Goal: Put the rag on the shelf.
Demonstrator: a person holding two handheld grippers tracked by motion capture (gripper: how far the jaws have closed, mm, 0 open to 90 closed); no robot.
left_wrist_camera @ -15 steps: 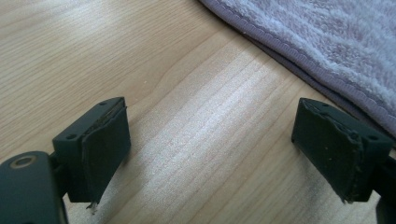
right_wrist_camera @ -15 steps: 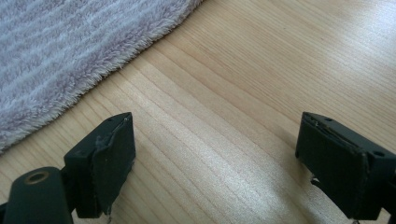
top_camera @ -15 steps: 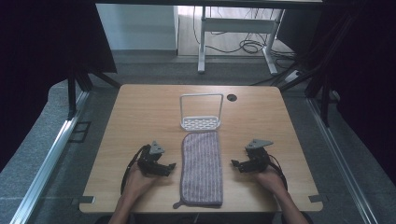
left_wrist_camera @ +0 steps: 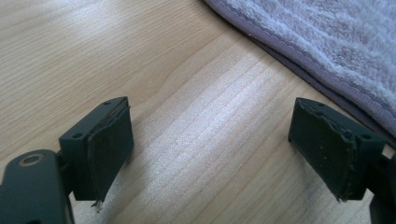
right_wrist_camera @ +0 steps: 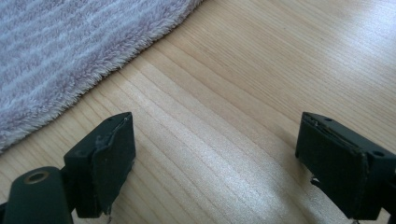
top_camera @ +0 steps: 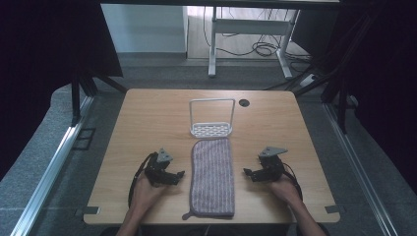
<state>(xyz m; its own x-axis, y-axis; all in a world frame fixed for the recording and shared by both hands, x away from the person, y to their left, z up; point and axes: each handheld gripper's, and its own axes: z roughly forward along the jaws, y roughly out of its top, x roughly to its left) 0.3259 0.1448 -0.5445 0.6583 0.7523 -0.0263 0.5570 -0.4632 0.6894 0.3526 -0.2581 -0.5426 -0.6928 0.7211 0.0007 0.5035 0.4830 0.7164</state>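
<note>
Basically both sets of jaws stand wide apart, nothing held. The left hand-held gripper point(top_camera: 178, 174) rests on the table point(top_camera: 147, 113) just beside the towel point(top_camera: 212, 177) and its hemmed left edge; the right hand-held gripper point(top_camera: 250, 173) sits a little off the towel's fluffy right edge. Towel lies flat lengthwise at the table's near middle, its far end next to the white rack point(top_camera: 211, 129). Risks (my guess): jaws closing on bare wood and missing the thin edge, pinching one layer only, uneven grips skewing the towel, or dragging it into the rack.
</note>
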